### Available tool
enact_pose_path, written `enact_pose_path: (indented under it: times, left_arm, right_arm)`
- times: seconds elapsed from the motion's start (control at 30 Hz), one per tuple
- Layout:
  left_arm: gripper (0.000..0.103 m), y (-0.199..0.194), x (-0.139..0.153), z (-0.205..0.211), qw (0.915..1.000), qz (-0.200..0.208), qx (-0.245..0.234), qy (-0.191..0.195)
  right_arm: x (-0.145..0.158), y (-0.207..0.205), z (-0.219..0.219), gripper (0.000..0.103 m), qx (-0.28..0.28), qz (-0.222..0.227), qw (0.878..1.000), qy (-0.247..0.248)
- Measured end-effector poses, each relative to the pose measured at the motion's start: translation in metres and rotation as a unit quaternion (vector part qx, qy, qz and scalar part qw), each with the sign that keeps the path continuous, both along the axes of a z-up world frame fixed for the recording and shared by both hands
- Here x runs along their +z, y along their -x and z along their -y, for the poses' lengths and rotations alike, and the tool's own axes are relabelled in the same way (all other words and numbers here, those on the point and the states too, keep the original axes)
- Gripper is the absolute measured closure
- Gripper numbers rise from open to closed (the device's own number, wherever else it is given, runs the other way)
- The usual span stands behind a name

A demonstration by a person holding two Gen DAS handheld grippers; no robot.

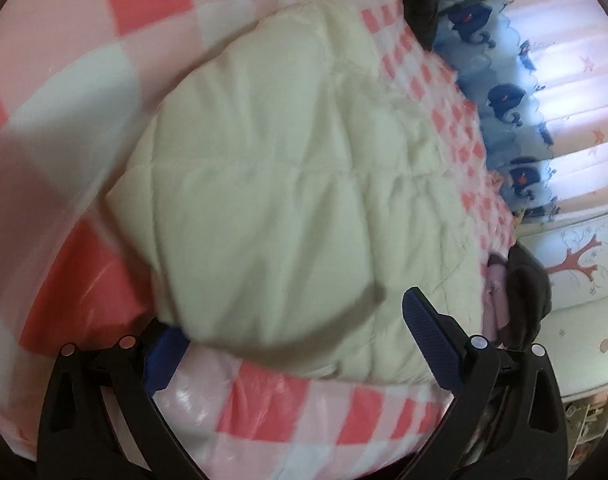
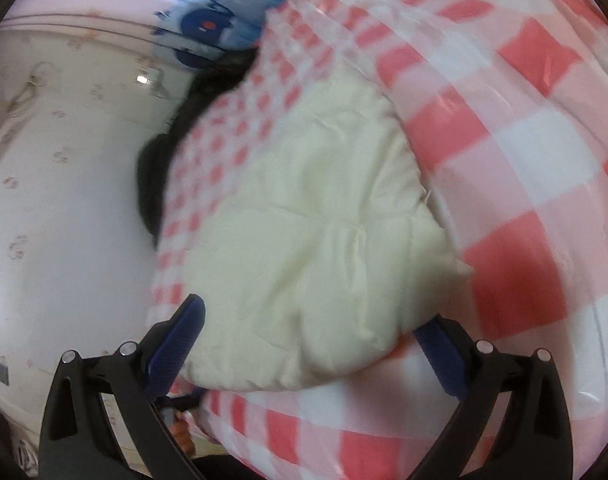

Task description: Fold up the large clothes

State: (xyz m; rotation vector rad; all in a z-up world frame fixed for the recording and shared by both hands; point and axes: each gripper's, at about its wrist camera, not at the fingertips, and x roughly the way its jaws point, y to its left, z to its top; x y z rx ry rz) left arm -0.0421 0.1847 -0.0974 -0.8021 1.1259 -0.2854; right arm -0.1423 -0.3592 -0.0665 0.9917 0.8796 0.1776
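Cream quilted padding makes up the garment (image 1: 272, 184), a large puffy jacket or similar padded piece; its exact type cannot be told. It lies in a partly folded bundle on the bed cover (image 1: 64, 92), a glossy pink, red and white check sheet, with its near edge bulging toward both cameras.

Handling judgement: the fabric looks soft, thick and springy, light for its bulk. Stitched channels cross it, and the filling between them is likely to puff back after pressing. The shell may slide on the glossy cover. Nothing about it appears fragile.

Hold points: take the garment at a stitched seam or a hemmed edge, where the layers are thinnest. A pinch on the fat rolled edge is likely to slip off.

The left claw (image 1: 296, 344) stands spread, its blue pads on either side of the near rolled edge, which overlaps the left pad. No pinch is visible.

The right claw (image 2: 315, 348) also stands spread, straddling the near corner (image 2: 304, 344) of the bundle, which covers part of the right pad.

Dark clothing (image 1: 419, 0) lies at the far edge of the bed, beside a curtain (image 1: 511, 100) with a blue printed border.
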Motion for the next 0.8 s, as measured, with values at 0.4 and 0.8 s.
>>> enact_pose_path:
  times: [0.4, 0.8]
  left_arm:
    - [0.008, -0.012, -0.010, -0.003, 0.9990, 0.019, 0.034, 0.022]
    - [0.013, -0.023, -0.010, -0.001, 0.9991, 0.006, 0.037, 0.022]
  right_arm:
    - [-0.024, -0.004, 0.008, 0.006, 0.003, -0.010, 1.000, 0.004]
    - [-0.048, -0.026, 0.014, 0.006, 0.011, -0.044, 0.998, -0.051]
